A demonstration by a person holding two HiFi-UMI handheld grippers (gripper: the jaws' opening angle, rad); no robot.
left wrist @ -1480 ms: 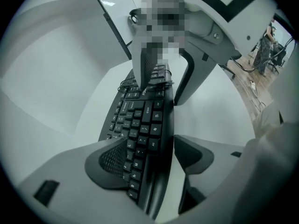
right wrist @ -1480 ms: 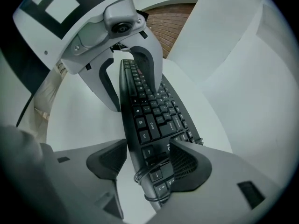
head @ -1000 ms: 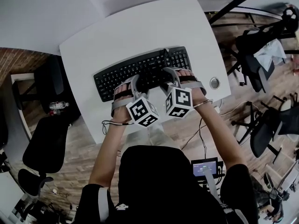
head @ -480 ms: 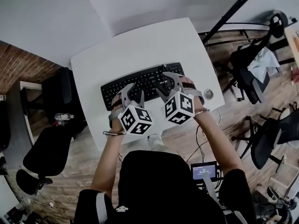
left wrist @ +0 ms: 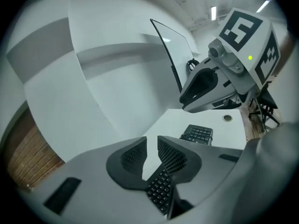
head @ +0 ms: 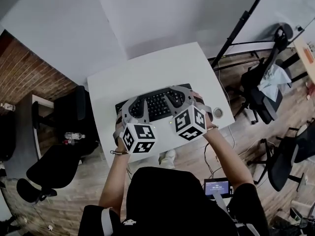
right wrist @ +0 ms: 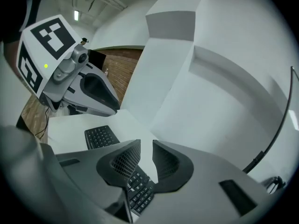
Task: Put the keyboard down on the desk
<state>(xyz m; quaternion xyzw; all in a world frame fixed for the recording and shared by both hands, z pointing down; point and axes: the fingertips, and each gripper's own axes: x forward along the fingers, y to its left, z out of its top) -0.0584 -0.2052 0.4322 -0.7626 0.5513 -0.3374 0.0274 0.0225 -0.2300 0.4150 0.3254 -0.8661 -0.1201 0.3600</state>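
**Keyboard lying flat on the bench, both claws released above it**

Head view: the black keyboard (head: 158, 104) is seen lying flat on the white bench (head: 147, 68), just above picture centre. The left claw (head: 136, 107) is held over its 9 o'clock end and the right claw (head: 178, 98) over its 3 o'clock end. A small round cap (head: 217, 113) is set in the bench at 4 o'clock from the keyboard. Left gripper view: the left claw is seen with its pads a narrow gap apart, having just been closing, and nothing is gripped between them. Keys are seen below through the gap, and the keyboard's far end lies at 2 o'clock. Right gripper view: the right claw is likewise narrowly parted, having just been closing, and empty. Keys are seen beneath it, and the keyboard's other end lies at 10 o'clock.
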